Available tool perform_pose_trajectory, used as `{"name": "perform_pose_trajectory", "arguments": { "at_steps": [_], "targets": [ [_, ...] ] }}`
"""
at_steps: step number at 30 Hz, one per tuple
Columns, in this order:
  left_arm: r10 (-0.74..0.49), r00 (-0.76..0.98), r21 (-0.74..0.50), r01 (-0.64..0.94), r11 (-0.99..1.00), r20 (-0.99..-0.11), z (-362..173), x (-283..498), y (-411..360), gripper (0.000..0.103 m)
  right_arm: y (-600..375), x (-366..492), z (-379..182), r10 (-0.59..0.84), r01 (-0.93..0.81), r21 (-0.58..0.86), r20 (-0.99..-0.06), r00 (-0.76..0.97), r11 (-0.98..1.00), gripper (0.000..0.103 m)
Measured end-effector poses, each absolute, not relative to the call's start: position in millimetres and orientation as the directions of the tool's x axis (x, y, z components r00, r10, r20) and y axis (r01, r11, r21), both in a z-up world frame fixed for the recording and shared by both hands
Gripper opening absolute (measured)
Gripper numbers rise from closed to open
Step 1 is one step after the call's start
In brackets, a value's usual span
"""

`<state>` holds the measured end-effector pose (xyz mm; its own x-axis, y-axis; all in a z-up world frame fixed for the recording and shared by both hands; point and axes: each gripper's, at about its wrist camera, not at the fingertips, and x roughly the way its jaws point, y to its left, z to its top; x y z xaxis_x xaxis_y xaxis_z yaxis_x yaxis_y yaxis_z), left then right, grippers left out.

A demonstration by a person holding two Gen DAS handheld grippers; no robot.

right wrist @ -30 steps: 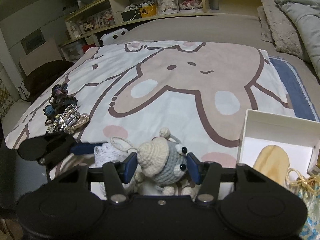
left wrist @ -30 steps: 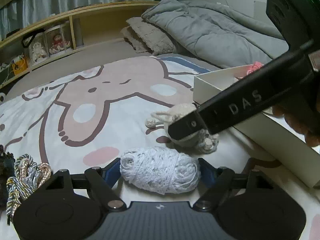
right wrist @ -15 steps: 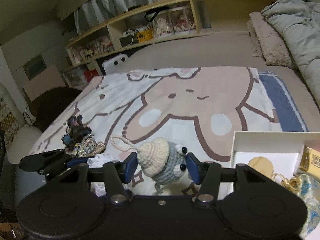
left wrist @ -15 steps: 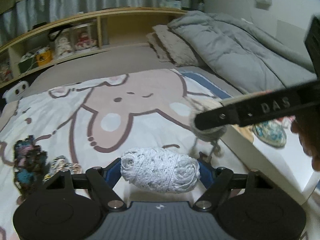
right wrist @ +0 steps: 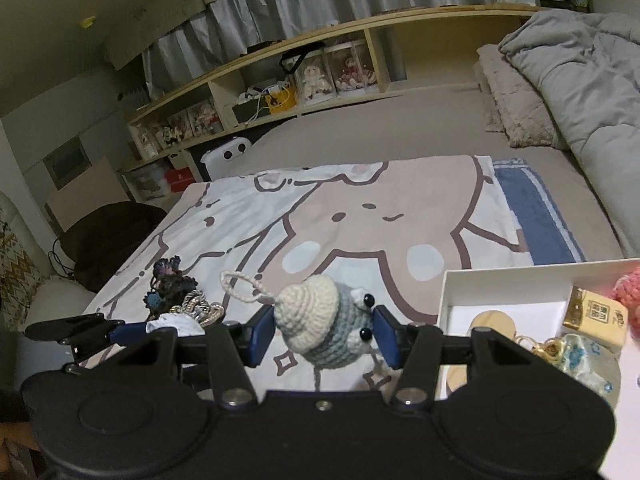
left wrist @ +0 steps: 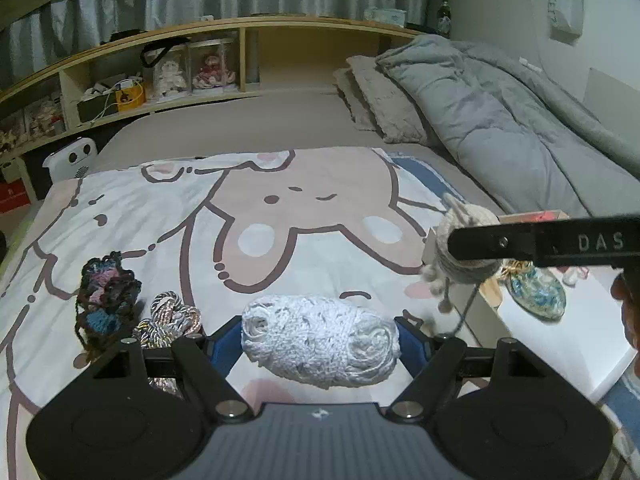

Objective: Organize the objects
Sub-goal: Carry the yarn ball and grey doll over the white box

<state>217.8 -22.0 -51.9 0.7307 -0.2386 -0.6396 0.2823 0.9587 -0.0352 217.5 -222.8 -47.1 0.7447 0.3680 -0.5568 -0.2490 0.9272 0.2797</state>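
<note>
Bed with cartoon-print blanket (left wrist: 168, 216) carries work.
- White box (right wrist: 508, 280) lies right of both tongs, rim near.
- Right tongs (right wrist: 325, 330) clamp crochet toy (right wrist: 320, 320), nearer box; toy just left of box wall.
- Left tongs (left wrist: 320, 340) clamp white yarn ball (left wrist: 320, 342), long axis crosswise between pads, farther from box.

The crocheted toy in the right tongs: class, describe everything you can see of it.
The crocheted toy is a small yarn figure with a cream cap-like top, a grey-blue body, two black bead eyes and a thin cream loop rising from its top. Thin yarn legs dangle below. It is clamped between the blue pads of the right tongs, tilted with the eyes facing right, held clear above the cartoon blanket, beside the white box. In the left wrist view it hangs near the box's edge.
</note>
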Motion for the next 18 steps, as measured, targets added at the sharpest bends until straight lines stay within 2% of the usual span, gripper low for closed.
{"name": "perform_pose_trajectory", "arguments": {
  "at_steps": [18],
  "targets": [
    [-0.26, 0.757, -0.09, 0.259, 0.962, -0.599, -16, 175, -32, 0.078, -249, 162, -9, 0.352, -0.246, 0.265, -0.514, 0.782, 0.933, 0.054]
  ]
}}
